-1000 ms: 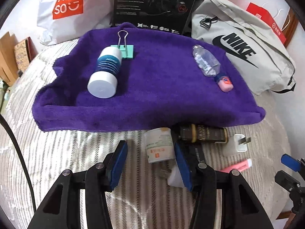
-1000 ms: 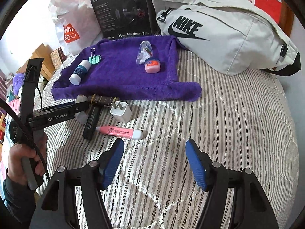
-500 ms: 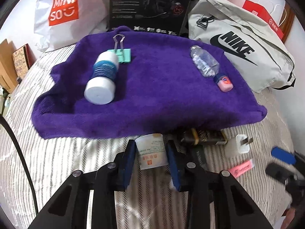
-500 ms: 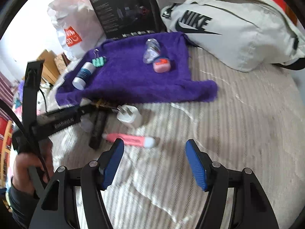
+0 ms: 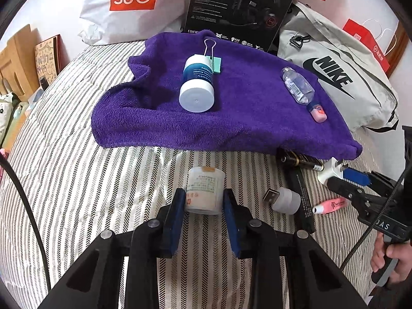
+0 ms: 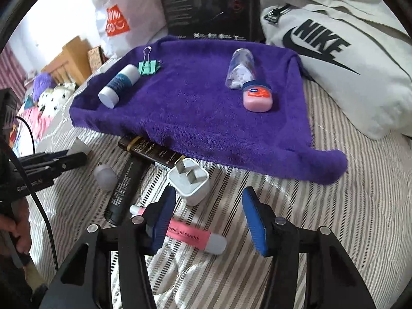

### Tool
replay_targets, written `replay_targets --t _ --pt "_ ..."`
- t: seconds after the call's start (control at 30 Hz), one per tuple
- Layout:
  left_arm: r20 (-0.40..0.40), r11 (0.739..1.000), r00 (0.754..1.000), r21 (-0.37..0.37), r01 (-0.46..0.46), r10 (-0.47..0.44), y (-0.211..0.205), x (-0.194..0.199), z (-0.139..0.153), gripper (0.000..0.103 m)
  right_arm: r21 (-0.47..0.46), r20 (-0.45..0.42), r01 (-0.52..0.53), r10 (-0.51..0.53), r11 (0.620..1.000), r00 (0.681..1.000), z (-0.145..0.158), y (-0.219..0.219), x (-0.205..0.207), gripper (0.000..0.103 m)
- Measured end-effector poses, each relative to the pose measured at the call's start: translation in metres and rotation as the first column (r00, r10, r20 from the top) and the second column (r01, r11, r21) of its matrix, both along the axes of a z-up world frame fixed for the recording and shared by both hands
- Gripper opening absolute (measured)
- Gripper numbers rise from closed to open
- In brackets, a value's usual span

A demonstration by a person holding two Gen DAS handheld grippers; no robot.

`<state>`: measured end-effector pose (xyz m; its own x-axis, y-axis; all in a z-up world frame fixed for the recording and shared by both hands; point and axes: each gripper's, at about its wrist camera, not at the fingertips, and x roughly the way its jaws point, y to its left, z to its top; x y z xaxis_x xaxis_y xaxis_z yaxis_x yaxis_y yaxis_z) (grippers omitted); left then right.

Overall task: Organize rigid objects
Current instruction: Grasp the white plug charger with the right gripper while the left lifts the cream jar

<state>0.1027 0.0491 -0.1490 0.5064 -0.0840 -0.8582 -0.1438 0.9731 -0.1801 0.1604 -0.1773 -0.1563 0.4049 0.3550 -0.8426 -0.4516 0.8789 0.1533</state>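
While the purple towel (image 5: 231,118) covers the striped bed (image 5: 77,180) at twelve o'clock, your left claw (image 5: 203,200) pinches the white jar (image 5: 204,193) below it; your right claw (image 6: 208,216), half-open and closing, straddles the pink highlighter (image 6: 190,235), not yet touching.

I see a bed (image 5: 77,180) in a striped cover; on it lie a purple towel (image 5: 231,118), a white jar (image 5: 204,193), two dark tubes (image 6: 152,152), a white plug adapter (image 6: 190,180), a pink pen (image 6: 190,235), a small USB light (image 5: 284,199); a grey bag (image 6: 334,59) rests behind.
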Motion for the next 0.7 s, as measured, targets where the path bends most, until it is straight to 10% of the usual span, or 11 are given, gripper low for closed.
replay_targets --t 0.17,0.3,0.7 --pt "0.007 1.0 1.0 -0.009 0.001 -0.001 0.001 -0.001 0.0 0.029 0.003 0.014 -0.008 0.008 1.0 1.0 -0.002 0.006 0.006 0.051" --pt "0.013 1.0 1.0 -0.02 0.004 -0.004 0.003 -0.004 0.0 0.029 0.014 0.025 -0.026 0.026 1.0 0.999 -0.004 0.014 0.006 0.028" --pt "0.047 0.999 0.999 -0.048 0.011 -0.008 0.005 -0.005 0.0 0.028 -0.063 0.046 -0.022 0.025 0.998 0.999 -0.006 0.032 -0.001 0.027"
